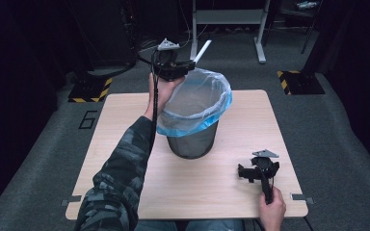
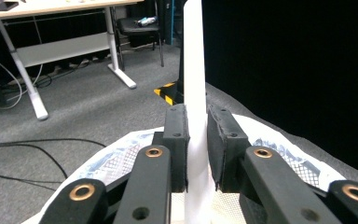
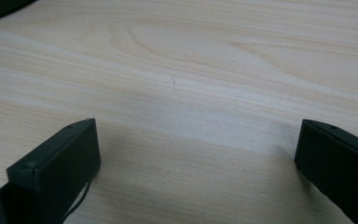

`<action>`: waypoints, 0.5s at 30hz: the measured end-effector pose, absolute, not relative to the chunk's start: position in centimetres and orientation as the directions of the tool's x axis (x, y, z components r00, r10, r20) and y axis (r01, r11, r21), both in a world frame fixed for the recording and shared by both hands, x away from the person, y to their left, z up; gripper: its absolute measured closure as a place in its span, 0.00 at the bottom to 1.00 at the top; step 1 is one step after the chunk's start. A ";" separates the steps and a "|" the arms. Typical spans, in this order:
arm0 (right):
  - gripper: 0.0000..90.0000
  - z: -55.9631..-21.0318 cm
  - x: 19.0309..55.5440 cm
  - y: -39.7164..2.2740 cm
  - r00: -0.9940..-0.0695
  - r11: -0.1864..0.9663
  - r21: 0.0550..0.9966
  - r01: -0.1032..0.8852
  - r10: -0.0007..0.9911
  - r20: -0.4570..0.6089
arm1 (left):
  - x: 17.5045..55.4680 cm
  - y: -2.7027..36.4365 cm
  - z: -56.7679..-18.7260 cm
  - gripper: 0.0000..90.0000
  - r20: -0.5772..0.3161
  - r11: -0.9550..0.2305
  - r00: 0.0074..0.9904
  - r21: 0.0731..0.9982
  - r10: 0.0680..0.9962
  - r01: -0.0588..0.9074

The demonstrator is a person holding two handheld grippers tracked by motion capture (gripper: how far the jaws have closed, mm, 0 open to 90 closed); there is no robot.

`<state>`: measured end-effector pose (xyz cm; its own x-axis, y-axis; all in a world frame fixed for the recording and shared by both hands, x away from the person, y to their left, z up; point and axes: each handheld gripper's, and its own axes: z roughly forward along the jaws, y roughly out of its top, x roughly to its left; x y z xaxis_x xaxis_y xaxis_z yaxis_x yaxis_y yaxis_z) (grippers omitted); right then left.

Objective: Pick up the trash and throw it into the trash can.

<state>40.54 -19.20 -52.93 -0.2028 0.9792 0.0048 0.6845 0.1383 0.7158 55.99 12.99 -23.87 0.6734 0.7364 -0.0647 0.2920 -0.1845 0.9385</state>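
Near edge of the light wooden desk (image 1: 125, 192), toward its right corner: right gripper (image 1: 245, 172), black, two-jaw, held low over bare wood, jaws spread wide, nothing between them; same wide empty gap over wood grain in the right gripper view (image 3: 196, 154). Middle of the desk: dark mesh waste bin (image 1: 192, 142), upright, lined with a translucent plastic bag (image 1: 200, 103) whose blue-tinted edge folds down over the rim. Far rim of the bin, on the side toward the desk's far left corner: left gripper (image 1: 189, 66), black, two-jaw, raised above the rim, jaws nearly closed around a slim white stick-like object (image 1: 202, 50). In the left gripper view, left pad against the white stick (image 2: 195, 70), right pad with a thin sliver of gap, grip judged loose at best. Long axis of the stick: in line with the jaws, tip pointing up and away past the far edge of the desk, lower end toward the bin mouth. Key relation: bin opening directly beneath and just nearward of the stick; left gripper far nearer than the right. Likely next step: letting the stick fall into the bag. Beyond the desk: grey carpet, white-legged table (image 1: 229, 19).
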 end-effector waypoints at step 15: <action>0.00 -52.9 40.5 -19.2 -0.203 0.139 0.716 0.685 0.979 0.004 | 53.8 14.7 -22.3 0.09 -0.047 -0.228 0.671 0.921 0.740 0.316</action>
